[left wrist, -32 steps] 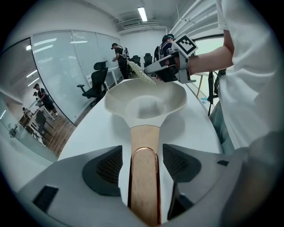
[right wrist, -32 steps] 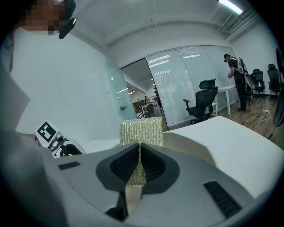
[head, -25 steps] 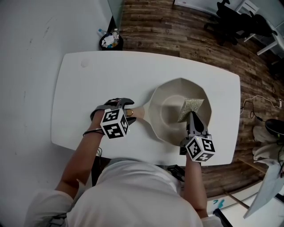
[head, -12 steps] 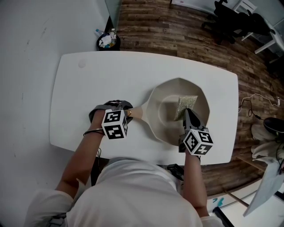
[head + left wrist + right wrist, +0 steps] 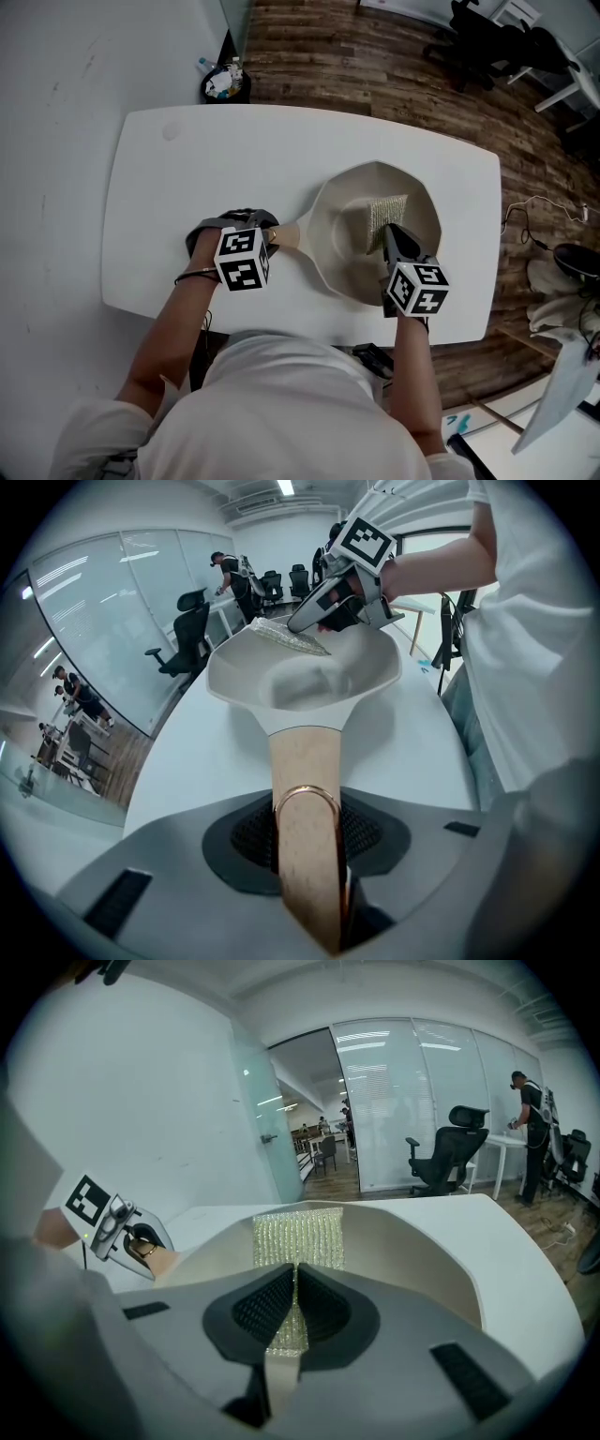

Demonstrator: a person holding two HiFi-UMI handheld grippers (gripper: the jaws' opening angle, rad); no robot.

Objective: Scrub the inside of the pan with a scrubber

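Cream-coloured faceted pan (image 5: 330, 246) stands on the white table (image 5: 187, 178), right of centre, with its pale wooden handle (image 5: 307, 761) pointing towards the person's left. Left gripper (image 5: 307, 855) - its jaws have just been closing - is clamped on that handle, one dark pad against each side. Right gripper (image 5: 292, 1302) grips a silvery mesh scrubber (image 5: 298, 1237) by its near edge. The scrubber lies inside the pan, low in the bowl - whether it touches the bottom cannot be told.
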